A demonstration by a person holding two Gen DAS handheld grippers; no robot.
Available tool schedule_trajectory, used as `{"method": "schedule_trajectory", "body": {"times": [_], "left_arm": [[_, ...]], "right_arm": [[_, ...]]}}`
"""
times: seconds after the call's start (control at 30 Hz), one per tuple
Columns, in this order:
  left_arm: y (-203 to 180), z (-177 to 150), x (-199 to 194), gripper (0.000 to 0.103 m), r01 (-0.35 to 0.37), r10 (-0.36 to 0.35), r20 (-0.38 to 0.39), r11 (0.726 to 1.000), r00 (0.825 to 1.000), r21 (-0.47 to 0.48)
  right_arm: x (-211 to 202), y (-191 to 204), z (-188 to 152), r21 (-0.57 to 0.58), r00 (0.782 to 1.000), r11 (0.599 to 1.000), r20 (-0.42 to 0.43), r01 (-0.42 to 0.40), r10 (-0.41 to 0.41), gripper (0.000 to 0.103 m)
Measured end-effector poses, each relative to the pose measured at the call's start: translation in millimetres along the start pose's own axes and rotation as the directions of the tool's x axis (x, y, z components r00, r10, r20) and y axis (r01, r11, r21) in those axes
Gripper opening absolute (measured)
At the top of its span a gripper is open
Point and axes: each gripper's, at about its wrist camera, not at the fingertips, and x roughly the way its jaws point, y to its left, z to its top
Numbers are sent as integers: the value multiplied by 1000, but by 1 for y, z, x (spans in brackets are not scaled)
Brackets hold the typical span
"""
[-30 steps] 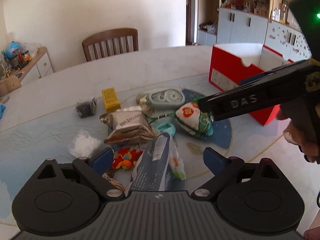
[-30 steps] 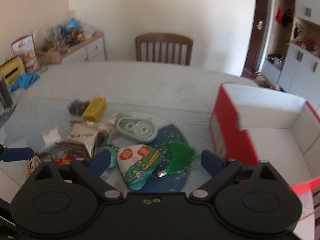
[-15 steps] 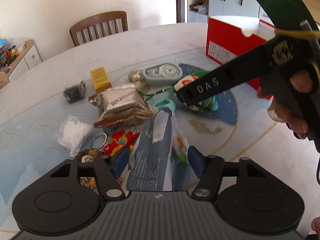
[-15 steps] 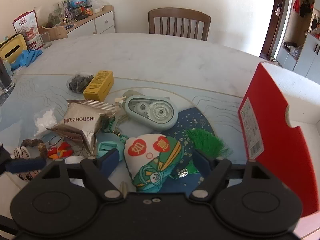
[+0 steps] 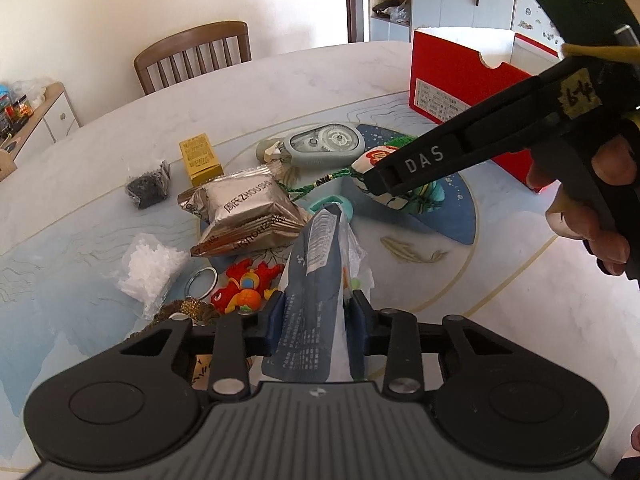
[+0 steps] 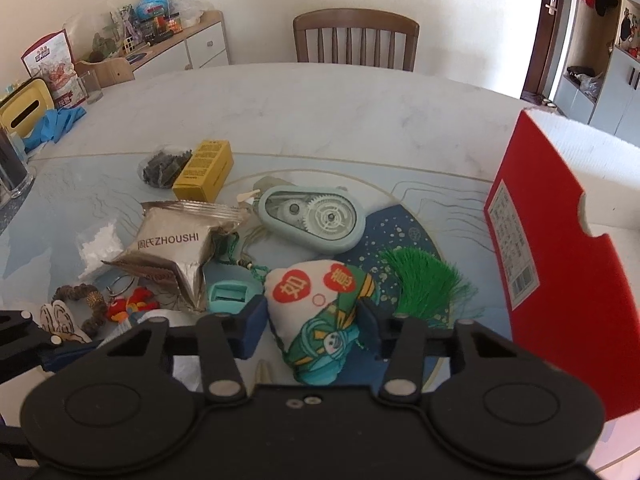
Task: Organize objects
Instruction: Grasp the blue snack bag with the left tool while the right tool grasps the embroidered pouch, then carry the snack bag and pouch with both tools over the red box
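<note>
On the marble table [image 6: 340, 120], clutter pile left of the red box [image 6: 560, 264]. Left gripper [image 5: 318, 318] closing on a dark blue packet [image 5: 316, 280]; pads look to be pressing its sides, packet's long axis running straight ahead along the fingers, far tip over the teal clip [image 5: 332, 202]. Right gripper [image 6: 312, 326] closing around the embroidered sachet [image 6: 320, 308], sachet squarely between the fingers, contact likely on both sides but not certain; its green tassel [image 6: 424, 284] trails right toward the box. Box lies right of both, nearer the right hand, so probably sachet goes first. Silver snack pack [image 6: 172, 248], correction tape [image 6: 316, 218], yellow carton [image 6: 204, 170] untouched.
</note>
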Motion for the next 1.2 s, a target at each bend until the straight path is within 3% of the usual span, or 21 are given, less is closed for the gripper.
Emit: {"method": "schedule_trajectory", "body": {"times": [0.4,0.7,1.2], "left_arm": [[2,16,-21,33,20,-19,34,1000,999,-7],[0,53,-48,33,70,-69,74,997,995,-15],[-46,148,-60,33,133,-129,91,991,987,-32]], "right_arm": [[-32,-7,4,54,998,998,59,12,-15,40],[-87,-25,17,75,993,997,118,4,-13,40],[-164,-120,49,82,969,997,245,-17,-4,40]]}}
